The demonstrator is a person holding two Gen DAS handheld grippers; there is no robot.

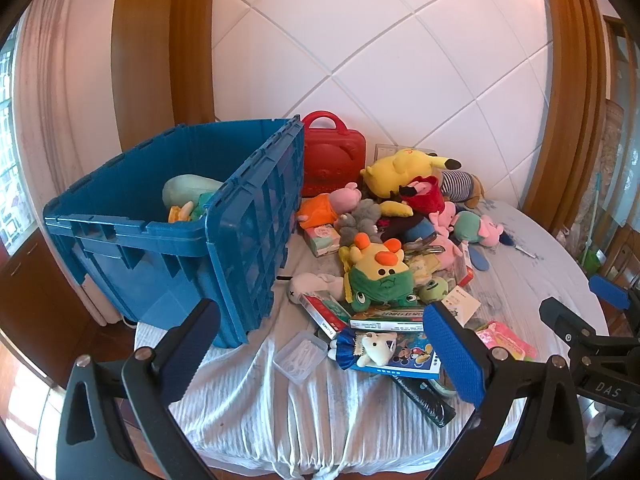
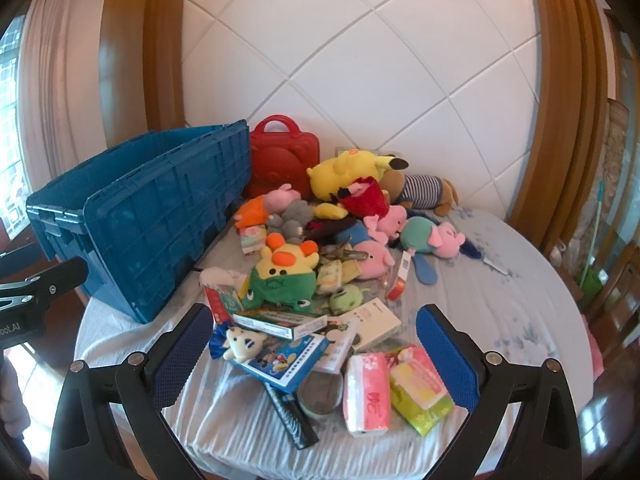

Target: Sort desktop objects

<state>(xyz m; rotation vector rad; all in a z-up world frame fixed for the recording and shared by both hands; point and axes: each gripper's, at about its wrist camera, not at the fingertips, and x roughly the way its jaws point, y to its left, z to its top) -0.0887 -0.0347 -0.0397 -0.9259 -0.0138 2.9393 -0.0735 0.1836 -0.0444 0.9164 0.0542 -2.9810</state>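
Blue crate [image 1: 224, 216] wall hides most plush inside; both tongs [image 1: 320, 352] [image 2: 316, 356] wide, holding nothing.

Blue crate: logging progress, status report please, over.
Left gripper and right gripper open, empty. Blue crate holds few plush toys. Toy pile unsorted on table.

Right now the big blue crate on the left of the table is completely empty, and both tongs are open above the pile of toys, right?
Not quite: the blue crate is not empty. The left wrist view shows a pale green plush already lying inside it. The rest holds: the crate sits at the table's left, and both the left tongs and right tongs are open over the pile.
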